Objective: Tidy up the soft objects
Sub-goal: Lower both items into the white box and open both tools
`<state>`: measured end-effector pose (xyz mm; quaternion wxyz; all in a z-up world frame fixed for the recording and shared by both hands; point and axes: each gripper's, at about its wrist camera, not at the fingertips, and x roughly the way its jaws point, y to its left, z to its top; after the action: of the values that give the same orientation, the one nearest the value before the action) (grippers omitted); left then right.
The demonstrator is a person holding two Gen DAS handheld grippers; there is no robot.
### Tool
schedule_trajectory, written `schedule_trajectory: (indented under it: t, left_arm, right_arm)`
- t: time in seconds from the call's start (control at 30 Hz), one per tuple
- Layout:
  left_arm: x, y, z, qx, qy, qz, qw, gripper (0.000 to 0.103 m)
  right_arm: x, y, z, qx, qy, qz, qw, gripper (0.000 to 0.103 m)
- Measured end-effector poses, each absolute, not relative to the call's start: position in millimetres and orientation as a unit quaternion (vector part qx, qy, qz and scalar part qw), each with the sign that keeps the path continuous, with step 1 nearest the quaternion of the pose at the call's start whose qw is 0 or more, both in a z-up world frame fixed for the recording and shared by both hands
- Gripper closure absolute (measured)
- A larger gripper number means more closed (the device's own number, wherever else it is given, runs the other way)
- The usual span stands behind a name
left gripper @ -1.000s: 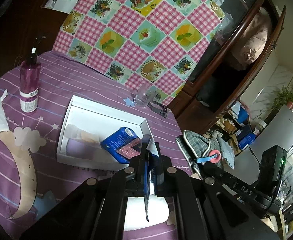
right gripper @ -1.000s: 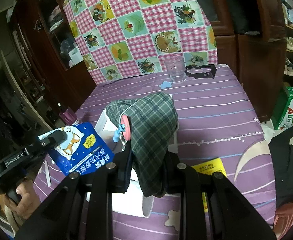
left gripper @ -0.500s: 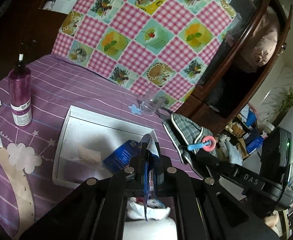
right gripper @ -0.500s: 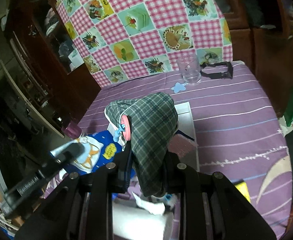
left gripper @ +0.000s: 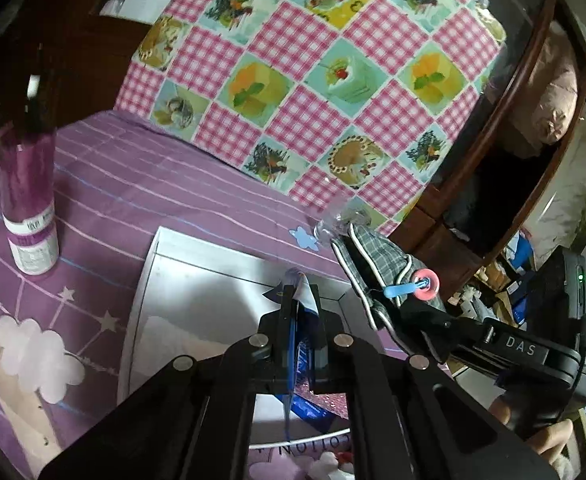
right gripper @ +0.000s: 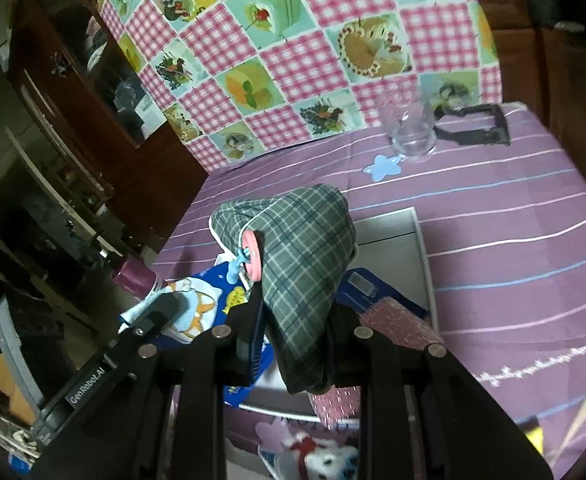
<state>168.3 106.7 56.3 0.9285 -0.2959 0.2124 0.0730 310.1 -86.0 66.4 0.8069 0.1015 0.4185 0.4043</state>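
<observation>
My left gripper (left gripper: 297, 312) is shut on a flat blue packet (left gripper: 291, 344) with a cartoon dog, seen edge-on, above the white tray (left gripper: 197, 272). The packet also shows in the right wrist view (right gripper: 197, 304). My right gripper (right gripper: 293, 320) is shut on a green plaid fabric pouch (right gripper: 305, 248) with a pink ring and blue pull, held over the tray (right gripper: 409, 232). The pouch also shows at right in the left wrist view (left gripper: 377, 264). A blue packet (right gripper: 373, 292) and a pink glittery item (right gripper: 401, 320) lie in the tray.
A purple bottle (left gripper: 27, 200) stands at left on the purple striped tablecloth (right gripper: 493, 208). A clear glass (right gripper: 409, 128) and a black clip (right gripper: 473, 124) sit at the back by the checked chair cover (left gripper: 313, 72). A dog-print item (right gripper: 317, 452) lies below the tray.
Both grippers have moved forward and lower over the tray, each keeping its object. The bottle and chair cover loom closer in view.
</observation>
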Motion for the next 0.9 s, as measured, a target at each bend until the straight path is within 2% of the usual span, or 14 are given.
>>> schedule_trajectory:
  t: [0.2,0.33,0.47,0.57,0.6,0.63,0.67,0.7,0.73,0.77,0.83,0.9]
  left_arm:
    - [176.8,123.7,38.0,-0.343,0.235,0.065,0.907,0.101]
    - [191.0,130.6,22.1,-0.353,0.293,0.086,0.884,0.101]
    - [196.7,136.2,10.6,-0.367,0.325,0.109,0.865,0.101]
    - [193.7,138.2,8.2,-0.375,0.322,0.112,0.862,0.099]
    - [192.2,138.4,9.2,-0.374,0.319,0.114,0.863,0.095]
    - [190.5,138.3,10.8,-0.373,0.315,0.114,0.865,0.085]
    - [188.7,138.0,13.0,-0.371,0.308,0.114,0.869,0.07]
    - [186.5,137.5,15.5,-0.371,0.302,0.111,0.871,0.061]
    - [184.0,136.9,18.1,-0.372,0.295,0.106,0.874,0.047]
    - [182.8,136.8,21.2,-0.372,0.288,0.101,0.876,0.044]
    - [181.1,134.9,26.8,-0.367,0.282,0.097,0.881,0.043]
    - [179.6,133.1,32.0,-0.359,0.279,0.1,0.885,0.043]
  right_arm:
    - [320.7,-81.5,37.8,0.097,0.433,0.405,0.799,0.077]
    - [330.5,-77.3,22.5,0.104,0.454,0.399,0.79,0.077]
    - [333.6,-76.8,21.1,0.112,0.452,0.398,0.79,0.076]
    - [336.3,-83.1,22.7,0.14,0.445,0.391,0.794,0.073]
    - [337.1,-86.5,23.8,0.151,0.44,0.386,0.797,0.071]
    - [337.4,-88.9,25.0,0.159,0.435,0.382,0.8,0.066]
    - [338.1,-89.5,26.8,0.163,0.431,0.38,0.802,0.062]
    - [337.5,-92.3,29.1,0.171,0.423,0.379,0.805,0.055]
    - [336.4,-95.5,32.8,0.179,0.412,0.383,0.807,0.049]
    - [334.9,-98.3,37.4,0.185,0.4,0.387,0.81,0.046]
    - [332.2,-101.9,45.2,0.186,0.386,0.39,0.815,0.038]
    - [330.2,-103.3,51.3,0.181,0.38,0.388,0.82,0.036]
